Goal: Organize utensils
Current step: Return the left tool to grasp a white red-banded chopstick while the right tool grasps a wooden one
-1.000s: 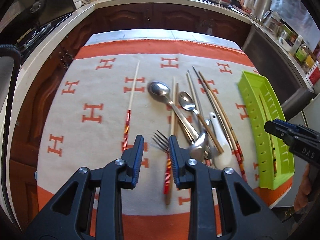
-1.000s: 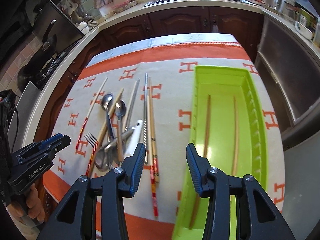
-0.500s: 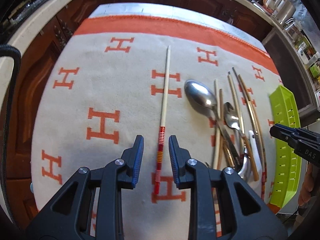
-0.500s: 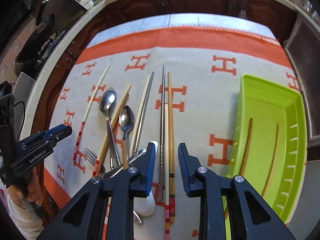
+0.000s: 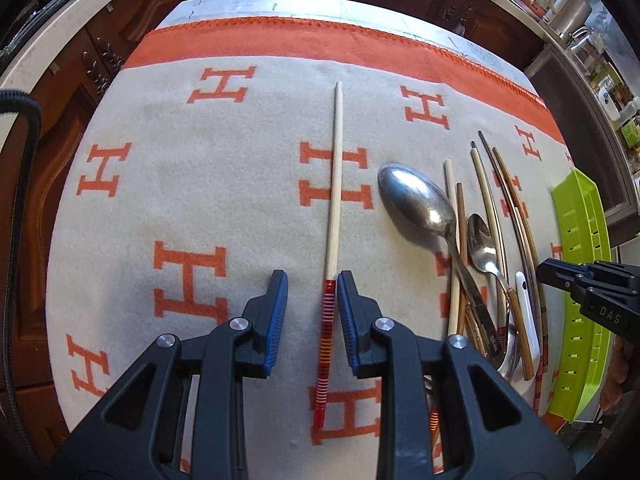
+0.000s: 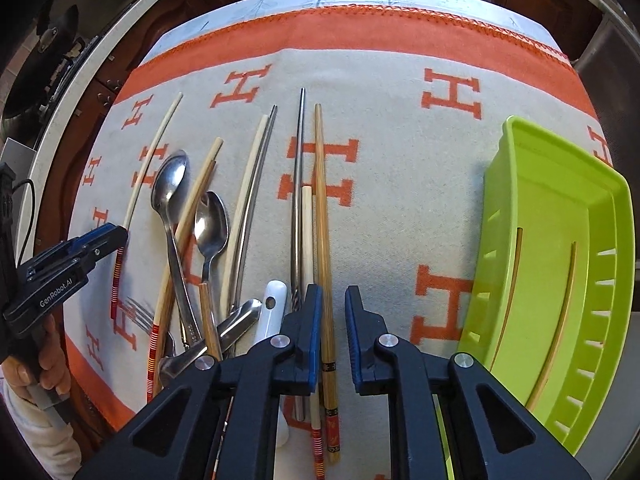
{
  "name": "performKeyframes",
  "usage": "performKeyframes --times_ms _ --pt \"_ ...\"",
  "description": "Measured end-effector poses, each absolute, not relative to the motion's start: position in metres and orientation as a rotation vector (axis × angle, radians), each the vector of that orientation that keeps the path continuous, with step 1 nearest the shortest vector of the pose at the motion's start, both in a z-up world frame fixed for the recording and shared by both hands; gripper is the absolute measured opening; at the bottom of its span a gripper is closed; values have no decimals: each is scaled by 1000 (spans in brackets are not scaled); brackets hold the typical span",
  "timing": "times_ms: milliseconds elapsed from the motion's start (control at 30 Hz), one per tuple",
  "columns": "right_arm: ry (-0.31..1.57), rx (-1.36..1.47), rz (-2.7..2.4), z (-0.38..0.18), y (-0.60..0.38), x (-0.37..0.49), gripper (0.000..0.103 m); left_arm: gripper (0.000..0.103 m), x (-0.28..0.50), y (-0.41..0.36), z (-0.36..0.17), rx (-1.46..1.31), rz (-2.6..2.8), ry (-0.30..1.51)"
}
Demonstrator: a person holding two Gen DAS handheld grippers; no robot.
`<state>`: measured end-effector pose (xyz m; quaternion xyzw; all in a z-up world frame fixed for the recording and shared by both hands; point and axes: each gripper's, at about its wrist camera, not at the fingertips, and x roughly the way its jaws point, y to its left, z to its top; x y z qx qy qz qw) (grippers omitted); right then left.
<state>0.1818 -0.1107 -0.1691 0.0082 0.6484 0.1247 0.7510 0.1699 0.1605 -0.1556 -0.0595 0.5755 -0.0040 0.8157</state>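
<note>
A pale chopstick with a red striped end (image 5: 335, 200) lies alone on the H-patterned cloth. My left gripper (image 5: 312, 294) stands over the striped end, which lies between the open jaws close to the right pad without being pinched. My right gripper (image 6: 333, 304) straddles a bamboo chopstick (image 6: 322, 200) that lies beside its left pad; its jaws are closing, with a gap left on the right. A pile of spoons (image 6: 170, 184), chopsticks, a fork (image 6: 138, 316) and a white-handled utensil (image 6: 272, 308) lies between the two grippers. The green tray (image 6: 516, 132) holds two chopsticks (image 6: 510, 280).
The cloth (image 5: 180, 184) covers a small table with dark wooden cabinets behind it. A person's hand (image 6: 44, 360) holds the left gripper's handle at the table's near left corner. A kitchen counter with jars runs along the far right.
Both grippers have moved left and come down close to the cloth. The left went from the pile to the lone striped chopstick. The right left the tray's edge, and its jaws narrowed.
</note>
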Motion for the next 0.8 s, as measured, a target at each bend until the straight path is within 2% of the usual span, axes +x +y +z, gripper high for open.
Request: performKeyframes --times_ms 300,400,467,500,800 --pt "1398 -25 262 -171 -105 181 12 22 179 156 -157 -118 -11 1217" --pt "1379 -18 253 -171 -106 177 8 22 180 156 -157 -111 -18 1198" --pt "1370 20 251 -171 -112 176 7 14 179 155 -158 -95 -7 1181" --pt "1366 41 250 -171 -114 175 7 4 178 156 -158 -90 0 1174" --pt "1320 219 275 -155 -139 165 6 3 161 162 -143 -214 5 1123"
